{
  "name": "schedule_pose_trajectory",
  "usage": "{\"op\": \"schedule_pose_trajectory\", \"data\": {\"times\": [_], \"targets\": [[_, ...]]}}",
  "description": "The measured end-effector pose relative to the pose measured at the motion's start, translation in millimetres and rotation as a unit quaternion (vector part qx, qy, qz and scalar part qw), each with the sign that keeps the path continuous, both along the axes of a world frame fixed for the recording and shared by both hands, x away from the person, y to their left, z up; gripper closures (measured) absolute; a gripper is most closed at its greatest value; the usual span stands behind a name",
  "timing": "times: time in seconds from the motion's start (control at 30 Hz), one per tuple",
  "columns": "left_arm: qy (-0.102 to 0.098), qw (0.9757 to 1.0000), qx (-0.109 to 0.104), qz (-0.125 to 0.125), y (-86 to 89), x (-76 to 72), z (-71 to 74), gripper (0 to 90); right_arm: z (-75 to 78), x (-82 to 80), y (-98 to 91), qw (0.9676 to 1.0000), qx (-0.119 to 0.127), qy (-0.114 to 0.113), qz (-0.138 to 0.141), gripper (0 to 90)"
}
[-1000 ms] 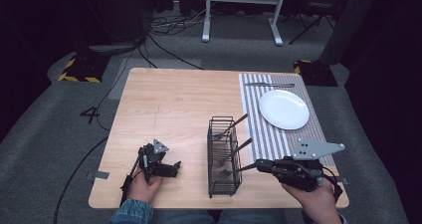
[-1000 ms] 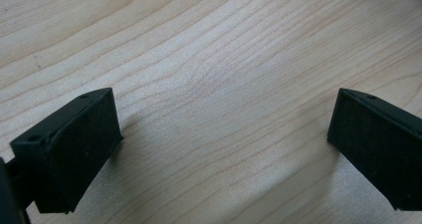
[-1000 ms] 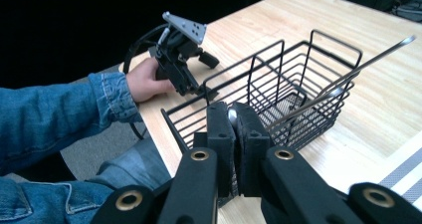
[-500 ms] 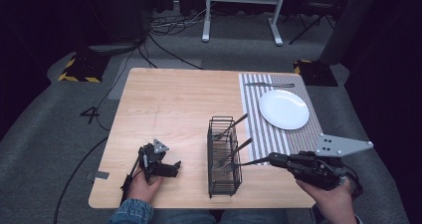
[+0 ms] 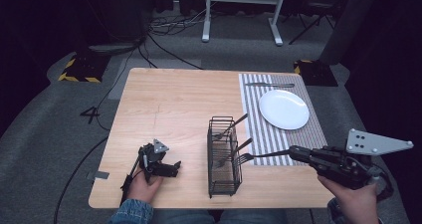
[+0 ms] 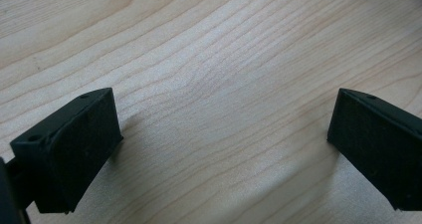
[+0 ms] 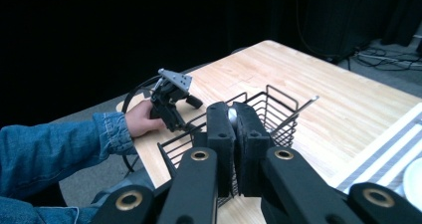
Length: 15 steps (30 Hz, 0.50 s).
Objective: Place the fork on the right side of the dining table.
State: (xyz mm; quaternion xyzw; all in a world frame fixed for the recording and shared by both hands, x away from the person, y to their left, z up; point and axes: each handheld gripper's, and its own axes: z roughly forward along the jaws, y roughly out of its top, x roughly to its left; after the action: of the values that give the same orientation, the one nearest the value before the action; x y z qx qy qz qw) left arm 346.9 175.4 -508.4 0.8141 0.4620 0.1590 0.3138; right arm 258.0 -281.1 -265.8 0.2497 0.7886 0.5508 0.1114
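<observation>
Pale wood-grain bench [image 5: 169, 104]: right gripper [image 5: 293, 152] fingers clamped on a metal fork's [image 5: 259, 156] handle, tines beside the black wire caddy [image 5: 223, 157] near the front edge. Left gripper [image 5: 166, 168] fingers apart over bare wood.

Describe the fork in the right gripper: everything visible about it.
The fork is slim and looks like grey metal. The right gripper is shut on its handle end, holding it about level above the table's near edge. Its tines point left, at the upper right edge of the black wire basket; whether they touch the wires cannot be told. In the right gripper view a bit of its shiny handle shows between the pads.
</observation>
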Motion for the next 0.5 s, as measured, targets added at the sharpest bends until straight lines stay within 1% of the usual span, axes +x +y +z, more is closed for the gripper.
{"op": "schedule_pose_trajectory", "data": {"times": [0.3, 0.5], "targets": [[0.0, 1.0, 0.0, 0.0, 0.0, 0.0, 0.0, 0.3, 10.4, -3.9, -20.3, 0.9996, 0.012, -0.01, -0.022, 86.7], [0.0, 1.0, 0.0, 0.0, 0.0, 0.0, 0.0, 0.3, 17.1, -5.1, -33.0, 0.9989, 0.015, -0.019, -0.041, 86.8]]}}
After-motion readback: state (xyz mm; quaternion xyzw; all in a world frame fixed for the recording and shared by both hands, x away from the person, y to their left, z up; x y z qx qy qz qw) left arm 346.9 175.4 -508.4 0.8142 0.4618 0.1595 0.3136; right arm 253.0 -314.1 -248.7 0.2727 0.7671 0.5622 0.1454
